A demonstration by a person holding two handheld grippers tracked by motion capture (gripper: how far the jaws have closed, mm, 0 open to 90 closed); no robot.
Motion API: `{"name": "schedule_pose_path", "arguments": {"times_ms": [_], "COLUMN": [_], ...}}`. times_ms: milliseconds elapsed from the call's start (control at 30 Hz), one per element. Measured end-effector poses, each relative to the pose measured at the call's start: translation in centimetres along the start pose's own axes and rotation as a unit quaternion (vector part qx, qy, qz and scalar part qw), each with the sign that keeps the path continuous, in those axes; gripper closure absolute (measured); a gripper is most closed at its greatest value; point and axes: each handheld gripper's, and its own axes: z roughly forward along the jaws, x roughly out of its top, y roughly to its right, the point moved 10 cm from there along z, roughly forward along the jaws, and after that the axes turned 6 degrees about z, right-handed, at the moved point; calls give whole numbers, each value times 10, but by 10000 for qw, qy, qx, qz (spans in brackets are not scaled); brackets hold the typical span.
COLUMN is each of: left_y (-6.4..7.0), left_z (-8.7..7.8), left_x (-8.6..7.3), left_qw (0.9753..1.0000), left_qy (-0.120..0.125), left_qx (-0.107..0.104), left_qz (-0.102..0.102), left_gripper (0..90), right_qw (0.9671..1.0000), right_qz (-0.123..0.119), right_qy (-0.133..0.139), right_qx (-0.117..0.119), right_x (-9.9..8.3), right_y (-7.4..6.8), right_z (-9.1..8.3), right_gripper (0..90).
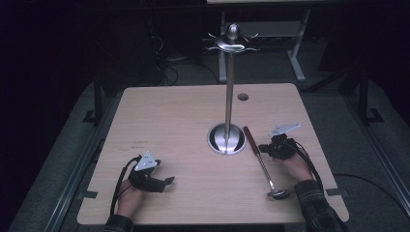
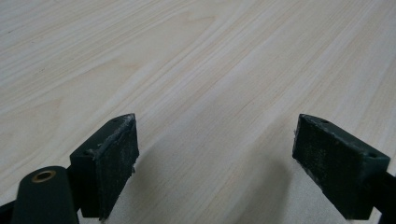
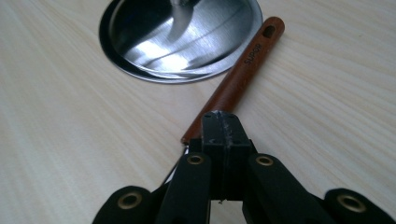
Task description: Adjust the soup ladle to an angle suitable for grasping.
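Observation:
A ladle [image 1: 262, 166] with a reddish wooden handle [image 3: 243, 70] and a steel bowl lies flat on the table, right of centre. My right gripper [image 1: 264, 149] is shut, and its jaw tips [image 3: 223, 126] sit over the lower end of the wooden handle. A thin metal shaft passes beside and under the jaws, and nothing shows between them. A steel hook stand [image 1: 229, 82] rises from a round base [image 3: 182, 37] just left of the handle's top. My left gripper [image 1: 168, 181] rests low at the front left with its jaws wide open [image 2: 215, 158] over bare wood.
The light wooden table [image 1: 174, 116] has a round cable hole [image 1: 243, 96] at the back. The stand's hooked top [image 1: 232, 42] reaches high above the table. A person's hands hold both grippers from the front edge. Dark floor surrounds the table.

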Motion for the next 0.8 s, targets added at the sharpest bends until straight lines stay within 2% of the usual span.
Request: {"name": "schedule_pose_path", "arguments": {"times_ms": [133,233,400,500,600,667,800], "left_y": [0,0,0,0,0,0,-1], "left_z": [0,0,0,0,0,0,0], "left_x": [0,0,0,0,0,0,0], "left_qw": [10000,10000,10000,10000,10000,10000,10000], "left_qy": [3,-9,5,-11,-5,8,-11], "left_qx": [-1,6,12,11,9,12,18], "left_qz": [-13,26,10,40,24,13,40], "left_gripper": [140,140,140,140,140,140,140], "right_qw": [10000,9998,9986,9974,9962,9954,9931], "right_qz": [-67,1,-52,-195,-170,-161,-181], "right_qy": [0,-195,-505,-661,-805,-890,-1135], "right_qx": [3,-4,171,227,285,329,238], "right_x": [0,-7,-20,-32,-41,-47,-58], "right_y": [-6,-14,-37,-52,-62,-66,-68], "right_z": [-10,-20,-32,-36,-40,-42,-40], "right_gripper": [899,899,899,898,899,899,898]}}
